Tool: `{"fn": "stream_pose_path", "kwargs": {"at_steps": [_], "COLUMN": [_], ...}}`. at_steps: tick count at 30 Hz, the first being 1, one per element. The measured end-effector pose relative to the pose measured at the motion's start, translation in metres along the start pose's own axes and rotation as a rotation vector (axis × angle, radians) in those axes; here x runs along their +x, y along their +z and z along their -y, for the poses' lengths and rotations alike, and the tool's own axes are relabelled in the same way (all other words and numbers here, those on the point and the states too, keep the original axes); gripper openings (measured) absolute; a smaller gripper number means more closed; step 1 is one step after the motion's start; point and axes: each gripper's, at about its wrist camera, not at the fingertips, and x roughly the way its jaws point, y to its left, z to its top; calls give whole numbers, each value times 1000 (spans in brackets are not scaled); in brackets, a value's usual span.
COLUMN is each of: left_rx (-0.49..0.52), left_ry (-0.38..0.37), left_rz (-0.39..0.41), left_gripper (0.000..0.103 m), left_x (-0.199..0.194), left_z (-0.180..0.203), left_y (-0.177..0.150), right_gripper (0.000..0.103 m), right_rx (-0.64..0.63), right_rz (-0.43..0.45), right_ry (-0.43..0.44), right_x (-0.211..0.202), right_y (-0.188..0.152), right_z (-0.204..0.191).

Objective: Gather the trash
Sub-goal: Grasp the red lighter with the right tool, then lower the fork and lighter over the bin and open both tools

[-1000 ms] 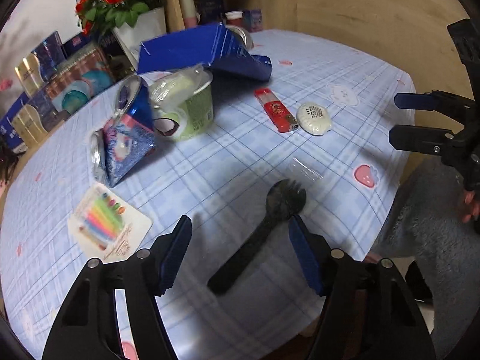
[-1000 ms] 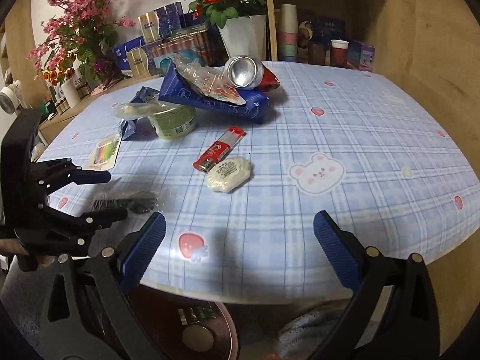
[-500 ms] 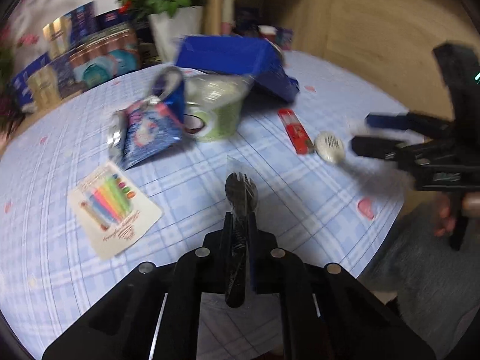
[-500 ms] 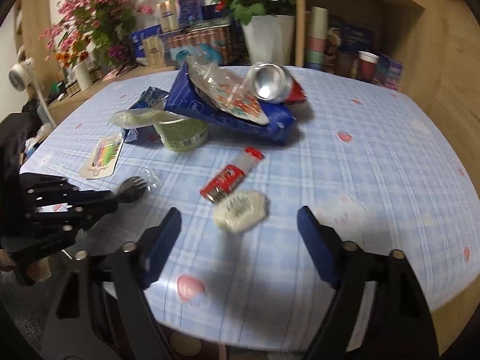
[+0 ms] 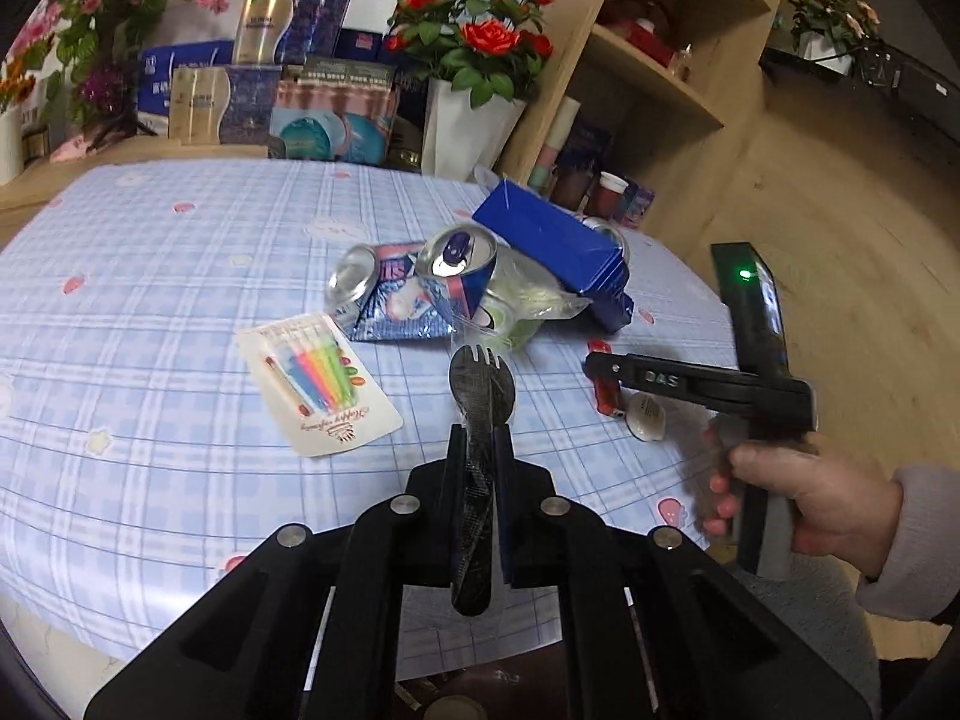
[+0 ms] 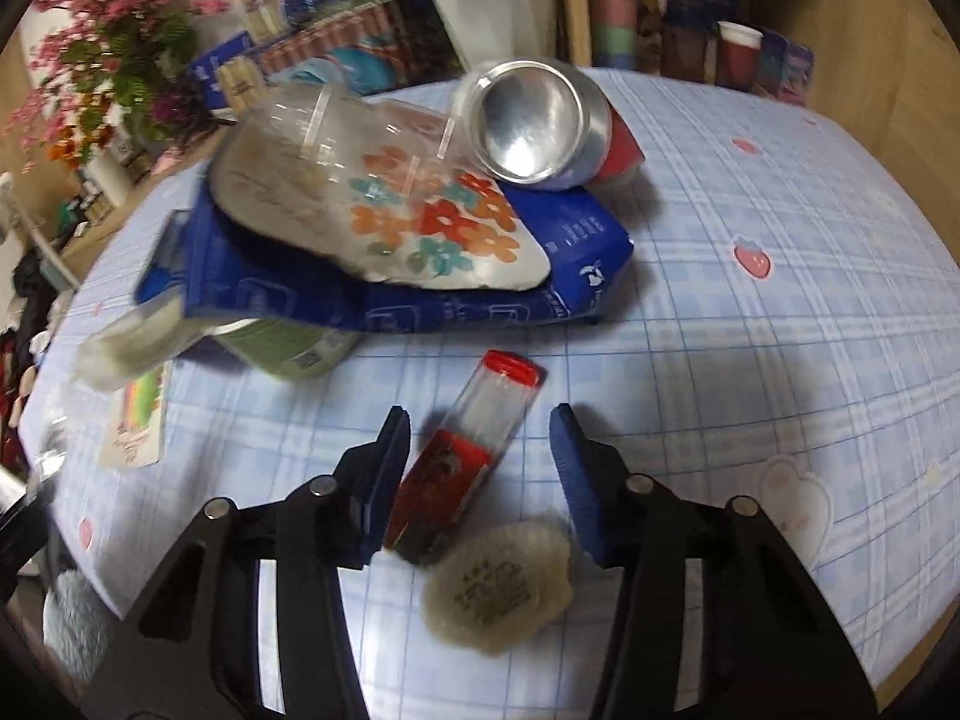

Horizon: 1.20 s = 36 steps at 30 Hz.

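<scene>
My left tongs (image 5: 479, 450) gripped one black spork (image 5: 480, 378) above the bench (image 5: 150, 276); my right tongs (image 6: 480, 456), closing but untouching, straddled one red lighter (image 6: 474, 450). Three cans; "DAS" legible.

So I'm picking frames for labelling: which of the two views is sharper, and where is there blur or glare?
Left wrist view: sharp, black spork crisp, fisheye bends the shelf. Right wrist view: motion blur throughout, red tube soft, glare on the can base.
</scene>
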Motion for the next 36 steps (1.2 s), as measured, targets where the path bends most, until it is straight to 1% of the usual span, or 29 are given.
{"fn": "stream_pose_path", "kwargs": {"at_steps": [2,3,7,8,11,17,21,24,28,36], "left_rx": [12,13,2,-1,-5,-5,1,7,15,29], "left_ry": [4,4,0,3,8,13,17,15,13,17], "left_rz": [14,19,34,37,43,52,58,64,74,96], "left_gripper": [9,9,9,9,9,9,9,9,9,9], "left_x": [-7,-9,-17,-19,-24,-35,-44,-53,-64,-86], "left_z": [2,2,3,4,4,6,11,15,22,35], "left_y": [-1,-1,-3,-4,-6,-10,-12,-13,-16,-21], "right_gripper": [44,37,28,28,27,26,26,26,25,24], "right_rx": [-28,-63,-210,-223,-206,-195,-156,-119,-120,-132], "right_rz": [-12,-19,-21,-25,-13,45,88,123,173,230], "right_ry": [-31,-54,-93,-83,-36,23,53,105,155,200], "right_x": [1,2,-2,-4,-14,-44,-69,-87,-111,-154], "right_y": [1,0,-8,-11,-16,-32,-49,-63,-80,-105], "right_z": [-7,-14,-38,-42,-45,-50,-49,-45,-44,-45]}}
